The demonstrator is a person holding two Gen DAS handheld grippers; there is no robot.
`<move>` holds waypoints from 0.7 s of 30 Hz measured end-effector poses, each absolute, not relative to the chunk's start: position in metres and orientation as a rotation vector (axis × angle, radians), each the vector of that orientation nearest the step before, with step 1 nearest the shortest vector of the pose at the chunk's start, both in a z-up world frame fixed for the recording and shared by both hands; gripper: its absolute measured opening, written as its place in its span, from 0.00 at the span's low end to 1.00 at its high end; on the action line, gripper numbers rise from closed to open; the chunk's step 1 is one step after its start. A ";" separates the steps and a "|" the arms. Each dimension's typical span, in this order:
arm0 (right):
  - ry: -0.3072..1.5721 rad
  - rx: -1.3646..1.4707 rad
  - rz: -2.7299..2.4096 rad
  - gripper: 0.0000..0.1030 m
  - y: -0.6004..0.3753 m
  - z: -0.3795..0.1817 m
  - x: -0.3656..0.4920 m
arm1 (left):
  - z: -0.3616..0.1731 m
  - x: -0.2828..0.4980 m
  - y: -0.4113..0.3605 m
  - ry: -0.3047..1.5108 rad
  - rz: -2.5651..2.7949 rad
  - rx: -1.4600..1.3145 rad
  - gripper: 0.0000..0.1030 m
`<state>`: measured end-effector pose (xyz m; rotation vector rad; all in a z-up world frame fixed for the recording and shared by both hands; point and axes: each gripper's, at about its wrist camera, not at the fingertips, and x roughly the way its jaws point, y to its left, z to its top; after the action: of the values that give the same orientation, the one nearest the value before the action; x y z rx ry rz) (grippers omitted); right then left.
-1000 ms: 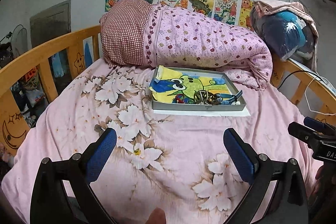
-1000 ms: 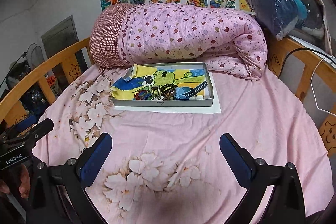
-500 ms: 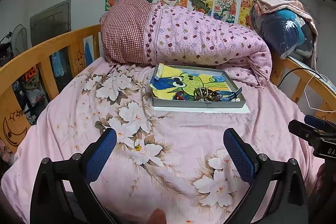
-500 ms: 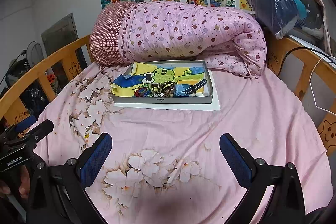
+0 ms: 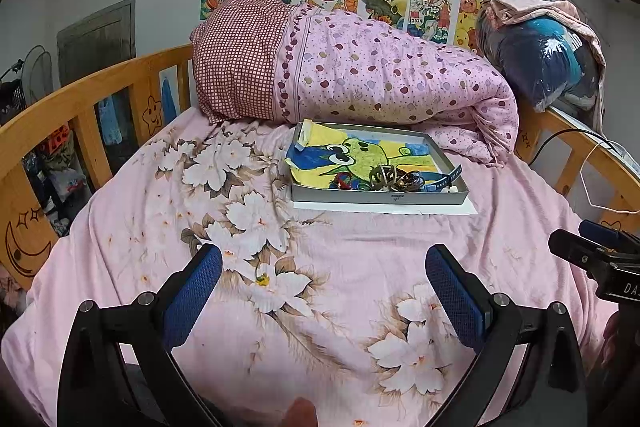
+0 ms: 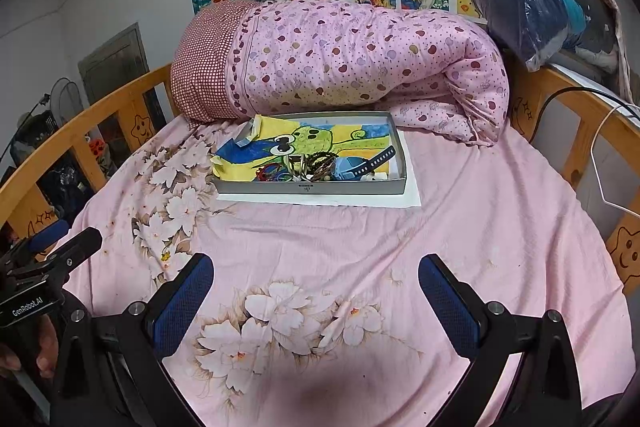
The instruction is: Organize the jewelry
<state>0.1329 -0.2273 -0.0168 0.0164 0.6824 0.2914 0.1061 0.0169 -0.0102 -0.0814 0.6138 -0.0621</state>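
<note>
A shallow grey tray (image 5: 378, 195) (image 6: 310, 188) rests on a white sheet of paper in the middle of the pink flowered bed. A frog drawing lines it. A tangled jewelry pile (image 5: 394, 181) (image 6: 308, 165) and a blue strap (image 5: 447, 178) (image 6: 374, 161) lie along its near edge. My left gripper (image 5: 323, 291) hovers open over the bedsheet, well short of the tray, with nothing between its blue pads. My right gripper (image 6: 316, 293) is also open and empty, equally far back. Each gripper appears at the edge of the other's view.
A rolled pink quilt (image 5: 360, 75) lies just behind the tray. Wooden bed rails (image 5: 80, 107) (image 6: 580, 99) run along both sides. A plastic-wrapped blue bundle (image 6: 536, 3) sits at the back right, with a cable and white wire hanger (image 6: 600, 163) by the right rail. Drawings cover the wall.
Both views have tilted slightly, so the tray sits a little higher and farther in frame. Both grippers stay open and empty.
</note>
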 end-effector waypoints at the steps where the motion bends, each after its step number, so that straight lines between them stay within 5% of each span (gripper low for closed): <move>1: 0.683 0.016 0.291 1.00 -0.227 -0.017 0.133 | -0.010 0.106 0.017 0.613 -0.062 -0.082 0.97; 21: 0.687 0.017 0.289 1.00 -0.225 -0.019 0.131 | -0.011 0.106 0.017 0.612 -0.063 -0.080 0.97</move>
<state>0.1314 -0.2255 -0.0190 0.0170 0.6872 0.2887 0.1057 0.0170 -0.0108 -0.0802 0.6116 -0.0632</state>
